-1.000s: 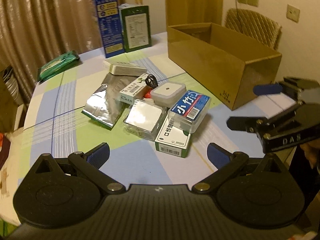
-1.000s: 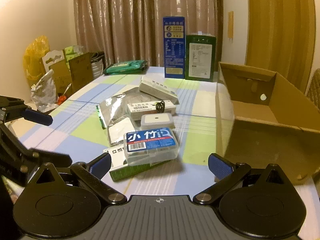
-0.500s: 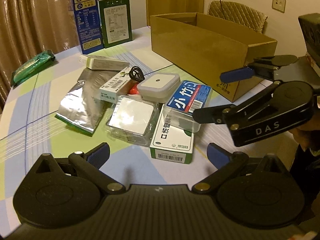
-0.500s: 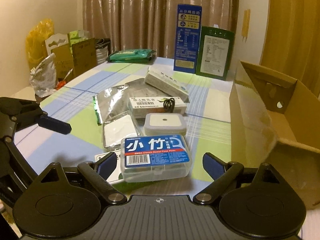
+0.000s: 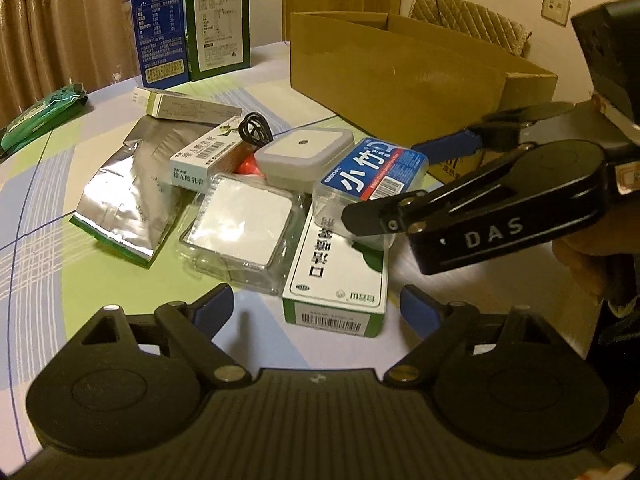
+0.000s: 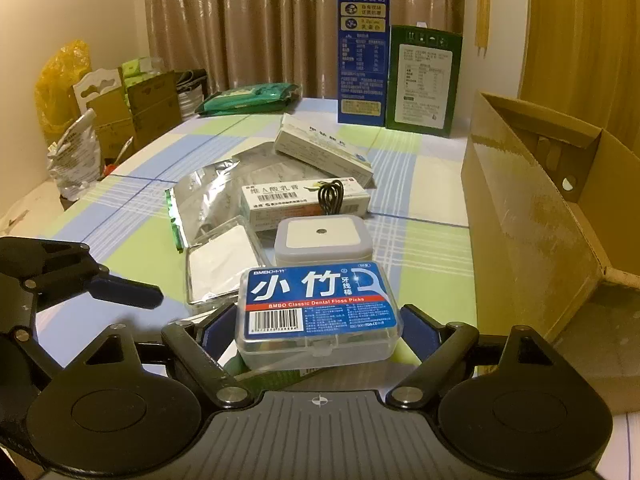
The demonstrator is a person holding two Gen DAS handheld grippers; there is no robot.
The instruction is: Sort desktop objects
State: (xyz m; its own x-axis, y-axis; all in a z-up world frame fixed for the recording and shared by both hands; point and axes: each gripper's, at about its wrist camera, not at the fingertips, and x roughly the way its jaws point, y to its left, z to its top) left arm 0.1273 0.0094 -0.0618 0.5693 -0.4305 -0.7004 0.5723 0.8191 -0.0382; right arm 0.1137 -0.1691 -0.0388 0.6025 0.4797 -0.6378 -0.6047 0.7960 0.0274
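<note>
The right claw (image 6: 318, 330) straddles the clear floss-pick box (image 6: 318, 312), its blue pads closing in on either side of it but not yet visibly pressing. That box lies on top of a green-and-white carton (image 5: 340, 276) at the near end of the pile in the middle of the bench (image 5: 48, 208). The left claw (image 5: 316, 306) is spread and closing just before that carton, nothing between its pads. An open cardboard box (image 6: 532, 216) stands by the bench's right edge.

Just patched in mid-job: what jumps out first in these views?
The blue-labelled floss box sits between the right gripper fingers, jaws closing, atop a green-and-white carton in the table's clutter. The left gripper hangs nearby with nothing between its closing jaws. An open cardboard box waits to the right.
</note>
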